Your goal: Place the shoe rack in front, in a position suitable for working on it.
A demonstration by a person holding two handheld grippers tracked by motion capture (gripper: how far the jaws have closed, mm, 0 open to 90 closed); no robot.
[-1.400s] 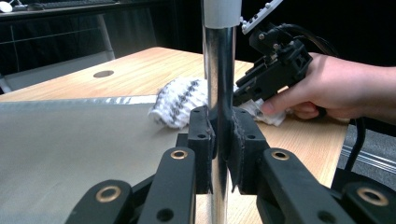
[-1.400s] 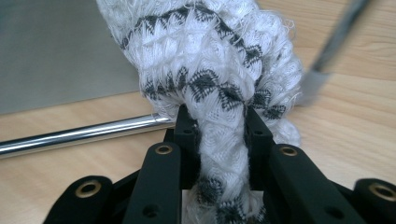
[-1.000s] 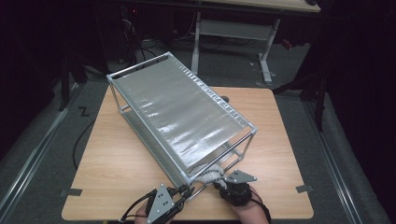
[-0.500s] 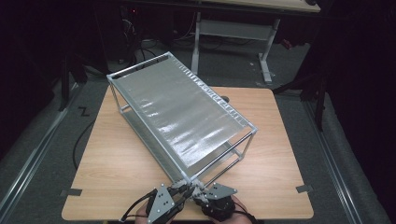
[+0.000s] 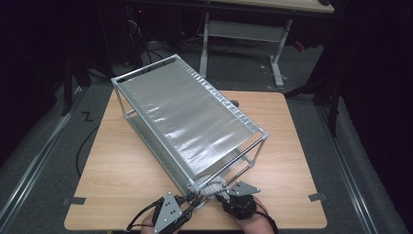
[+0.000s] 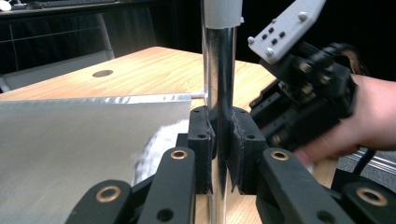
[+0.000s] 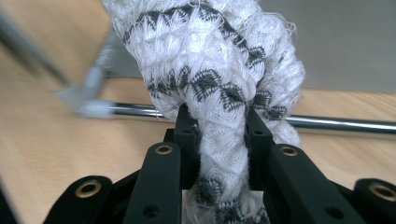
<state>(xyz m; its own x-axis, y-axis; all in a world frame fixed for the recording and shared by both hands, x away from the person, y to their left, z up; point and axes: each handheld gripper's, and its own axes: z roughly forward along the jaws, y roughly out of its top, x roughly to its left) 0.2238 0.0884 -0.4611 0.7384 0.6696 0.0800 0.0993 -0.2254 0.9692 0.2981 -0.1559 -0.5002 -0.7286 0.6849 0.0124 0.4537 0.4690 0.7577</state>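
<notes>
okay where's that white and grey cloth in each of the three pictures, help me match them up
High view: the white and grey cloth sits at the rack's near corner, just ahead of the right gripper.
Left gripper view: a blurred white patch left of the clamped chrome post.
Right gripper view: it rises centre frame, pinched between the jaws.
Shared landmark: the rack's chrome frame.

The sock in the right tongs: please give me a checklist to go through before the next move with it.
1. Right tongs shut on the sock: ok.
2. Left tongs clamped on the rack post: ok.
3. Rack stands flat on the table: ok.
4. Sock free of the lower rod: cannot tell, the sock hides it.
5. The two tongs apart: ok, but close together at the rack's near corner.
6. Free length of sock beyond the grip: cannot tell.
</notes>
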